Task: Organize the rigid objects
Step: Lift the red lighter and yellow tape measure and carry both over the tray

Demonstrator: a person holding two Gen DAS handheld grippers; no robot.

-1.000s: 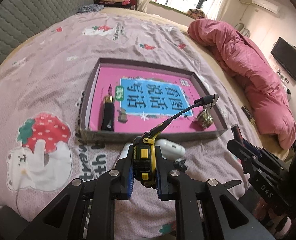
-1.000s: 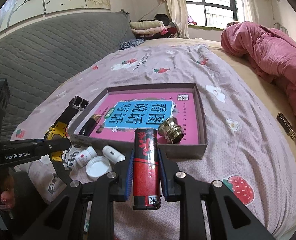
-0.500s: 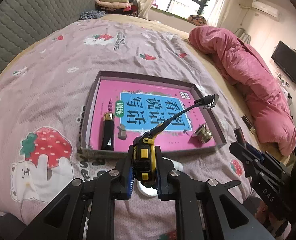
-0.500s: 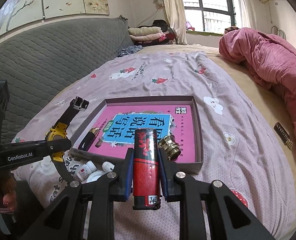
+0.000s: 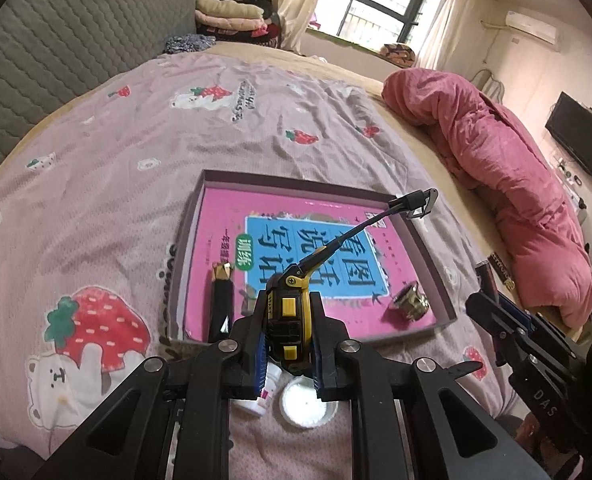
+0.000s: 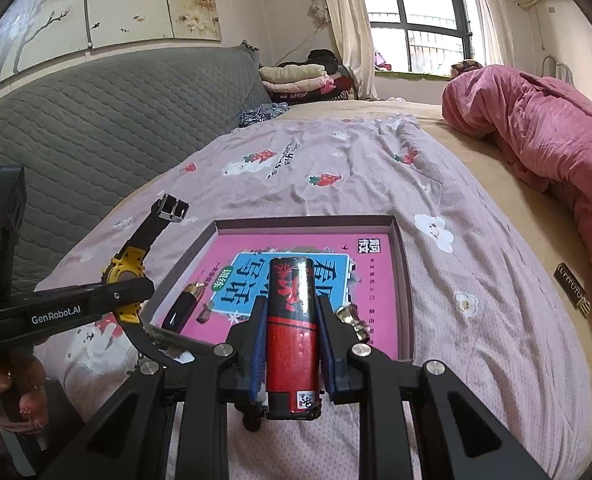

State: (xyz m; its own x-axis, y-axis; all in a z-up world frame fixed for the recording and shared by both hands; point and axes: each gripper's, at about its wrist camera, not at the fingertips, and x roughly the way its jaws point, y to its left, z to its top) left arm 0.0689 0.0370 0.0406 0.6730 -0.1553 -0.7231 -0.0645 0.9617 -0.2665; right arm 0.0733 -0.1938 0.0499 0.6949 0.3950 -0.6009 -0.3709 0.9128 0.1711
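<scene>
My left gripper [image 5: 288, 334] is shut on a yellow and black wristwatch [image 5: 288, 312], its strap sticking forward over the shallow box [image 5: 184, 248] with the pink book cover inside. My right gripper [image 6: 292, 332] is shut on a red and black lighter [image 6: 292, 320], held above the box's near edge [image 6: 405, 280]. In the box lie a black and gold lighter [image 5: 220, 304], a small brown piece [image 5: 248, 294] and a brass knob [image 5: 409, 302]. The watch also shows in the right wrist view [image 6: 130, 276].
A white bottle [image 5: 262, 394] and a white cap [image 5: 305, 402] lie on the pink strawberry bedsheet [image 5: 96, 200] below my left gripper. A pink quilt [image 5: 507, 184] is heaped at the right. A grey headboard [image 6: 96, 120] runs along the left. A dark flat item [image 6: 571, 290] lies right of the box.
Both grippers have risen and drawn back from the box with their objects still held. The white bottle and cap have come into view under my left gripper.
</scene>
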